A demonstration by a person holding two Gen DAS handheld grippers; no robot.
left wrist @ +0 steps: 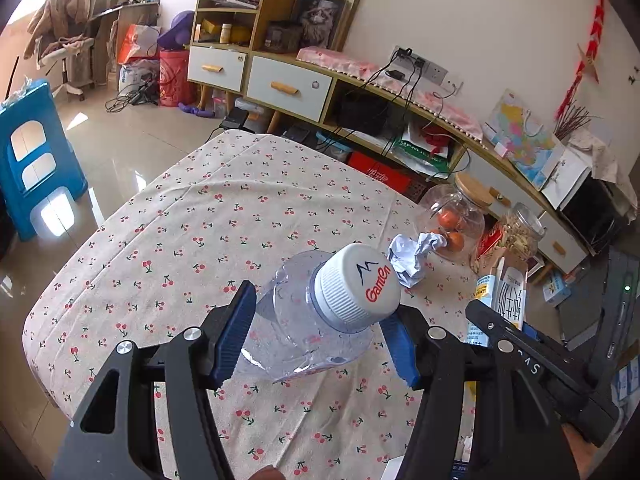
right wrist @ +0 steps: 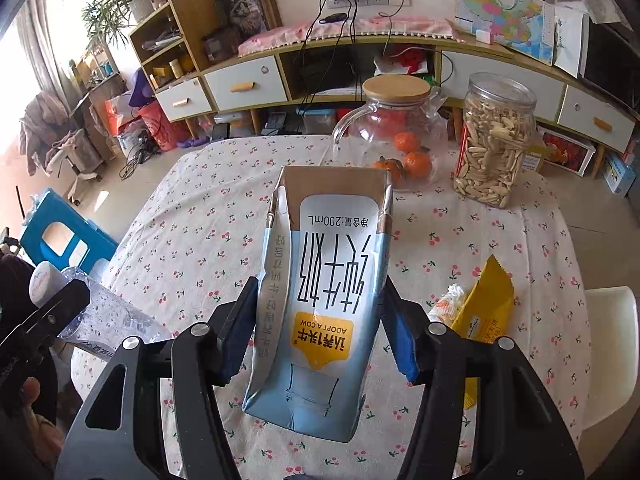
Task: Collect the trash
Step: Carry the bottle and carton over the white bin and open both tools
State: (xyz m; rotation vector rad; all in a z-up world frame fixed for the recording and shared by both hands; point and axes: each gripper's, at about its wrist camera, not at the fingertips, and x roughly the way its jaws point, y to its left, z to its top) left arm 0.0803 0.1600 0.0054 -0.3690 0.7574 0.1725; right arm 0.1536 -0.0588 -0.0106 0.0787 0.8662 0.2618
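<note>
My left gripper (left wrist: 316, 328) is shut on a crushed clear plastic bottle (left wrist: 316, 312) with a white cap, held above the cherry-print tablecloth (left wrist: 200, 240). My right gripper (right wrist: 320, 320) is shut on a pale blue 200 mL milk carton (right wrist: 320, 300), held above the table. The carton and the right gripper also show at the right in the left wrist view (left wrist: 500, 292); the bottle shows at the left in the right wrist view (right wrist: 104, 316). A crumpled white paper ball (left wrist: 412, 256) lies on the cloth past the bottle. A yellow snack wrapper (right wrist: 480, 304) lies right of the carton.
A glass jug with oranges (right wrist: 396, 132) and a clear jar of snacks (right wrist: 492, 140) stand at the table's far side. A blue plastic stool (left wrist: 32, 160) stands on the floor to the left. A low cabinet (right wrist: 248, 84) runs along the wall. A white chair (right wrist: 612, 344) sits at right.
</note>
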